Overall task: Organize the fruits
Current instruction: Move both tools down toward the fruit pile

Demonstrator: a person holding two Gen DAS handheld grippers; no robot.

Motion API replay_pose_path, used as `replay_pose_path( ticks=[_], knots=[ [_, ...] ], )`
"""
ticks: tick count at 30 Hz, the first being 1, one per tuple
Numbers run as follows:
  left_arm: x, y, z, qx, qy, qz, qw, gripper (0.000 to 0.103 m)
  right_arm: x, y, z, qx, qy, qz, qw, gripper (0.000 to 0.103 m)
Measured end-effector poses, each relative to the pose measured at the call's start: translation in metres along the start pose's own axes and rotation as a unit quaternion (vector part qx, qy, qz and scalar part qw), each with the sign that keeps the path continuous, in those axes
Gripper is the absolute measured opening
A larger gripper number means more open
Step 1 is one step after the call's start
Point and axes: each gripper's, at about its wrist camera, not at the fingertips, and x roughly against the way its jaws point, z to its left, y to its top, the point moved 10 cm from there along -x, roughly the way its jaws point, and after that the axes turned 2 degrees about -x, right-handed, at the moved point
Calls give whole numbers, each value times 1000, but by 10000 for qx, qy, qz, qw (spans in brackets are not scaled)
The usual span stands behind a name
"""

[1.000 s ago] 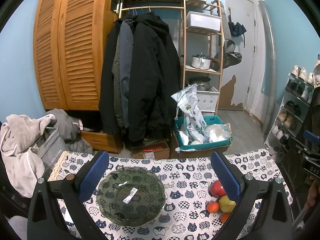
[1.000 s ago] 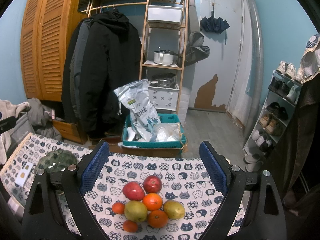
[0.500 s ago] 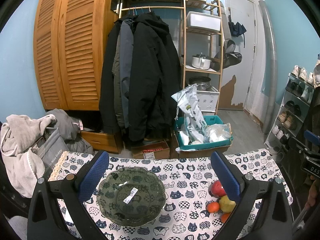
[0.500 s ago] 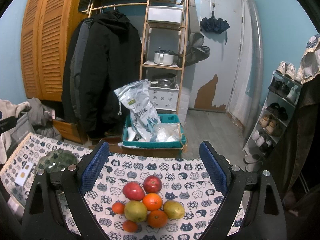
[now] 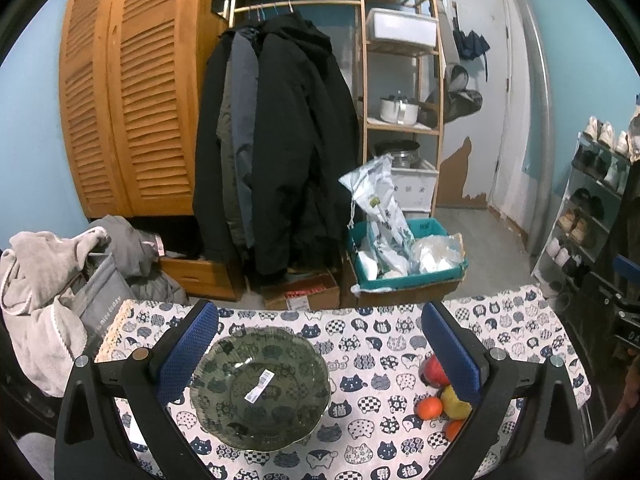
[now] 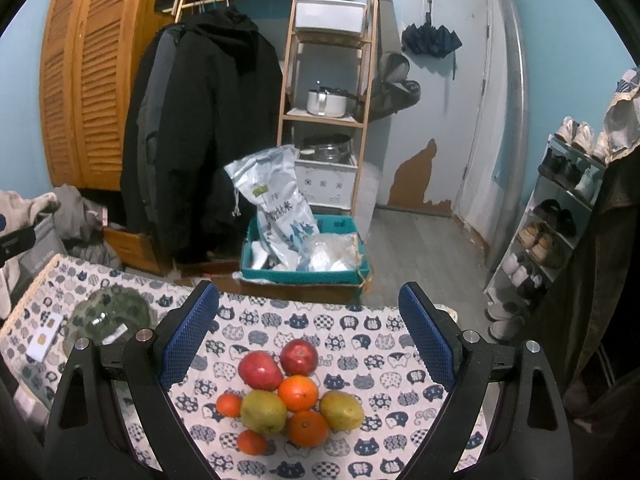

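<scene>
Heaped together on the counter (image 6: 360,332) covered by a white cloth printed with navy cats: two glossy red apples (image 6: 298,356) at the far side of the pile, touching each other; a large round orange (image 6: 298,393) just in front of them, flanked by two yellow-green pears (image 6: 263,411); a second large orange (image 6: 308,428) at the near side, plus two small tangerines (image 6: 229,405) on the left edge of the cluster. Well apart to the left of the pile, a dark green scalloped glass bowl (image 5: 260,388), holding no fruit, with a white barcode sticker (image 5: 259,382) on its floor. Straddling the fruit pile from above, the right gripper (image 6: 308,336): blue-padded fingers (image 6: 188,334) spread wide, nothing between them, no contact with any fruit. Over the bowl, the left gripper (image 5: 320,354), likewise spread wide and holding nothing, bowl sitting between its fingers and partly hidden behind the left one; some fruit partly hidden behind its right finger. Beside the bowl in the right wrist view, a small white card (image 6: 42,340) on the cloth. Beyond the counter, on the floor, a teal plastic crate (image 6: 304,272) with a white printed sack (image 6: 276,204) in it; behind that, dark coats (image 6: 204,136) hanging on a rail, a louvred wooden wardrobe (image 6: 84,80), and a wooden shelf unit (image 6: 328,80) with pots.
</scene>
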Motion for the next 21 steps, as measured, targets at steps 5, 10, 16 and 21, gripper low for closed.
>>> replay_pose_path(
  ticks=[5,10,16,21],
  knots=[
    [-17,-9,-9,-103,-66,209,9997,102,-16,-17,-11,12,-134,260,9996,90],
    [-40,-23,-22,-256,-165,551,9980,102,-31,-32,-28,-33,-281,574,9980,90],
    [-67,-42,-46,-453,-303,937,9941,102,-53,-57,-47,-87,-403,1052,9936,90],
    [-89,-58,-65,-648,-353,1215,9898,102,-78,-89,-57,-141,-376,1619,9860,90]
  ],
)
